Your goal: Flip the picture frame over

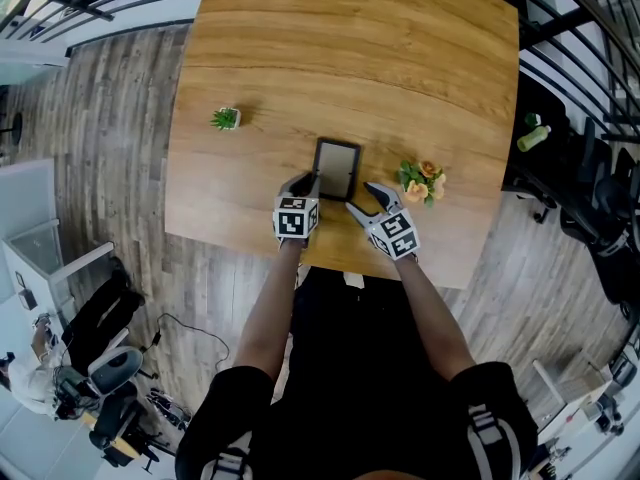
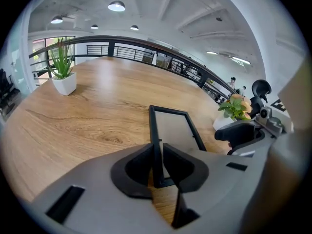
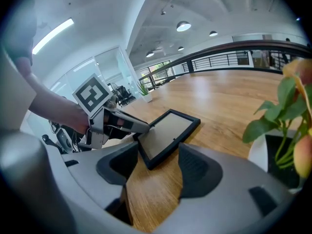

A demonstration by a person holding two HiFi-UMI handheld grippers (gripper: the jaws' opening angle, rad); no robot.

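A black picture frame [image 1: 336, 169] lies near the front edge of the wooden table [image 1: 400, 58], its pale panel [image 2: 176, 130] facing up. My left gripper [image 1: 308, 181] is shut on the frame's near left rail; in the left gripper view the rail stands upright between the pads of that left gripper [image 2: 157, 162]. My right gripper [image 1: 364, 198] is open just to the right of the frame. In the right gripper view the frame's near corner [image 3: 168, 133] lies ahead of the spread jaws of the right gripper [image 3: 157, 167], apart from both pads.
A pot of orange flowers [image 1: 423, 182] stands close to the right of the right gripper. A small green plant in a white pot [image 1: 226, 119] sits at the table's left. The table's front edge [image 1: 330, 258] is right under both hands. A green bottle [image 1: 534, 136] lies off the table at right.
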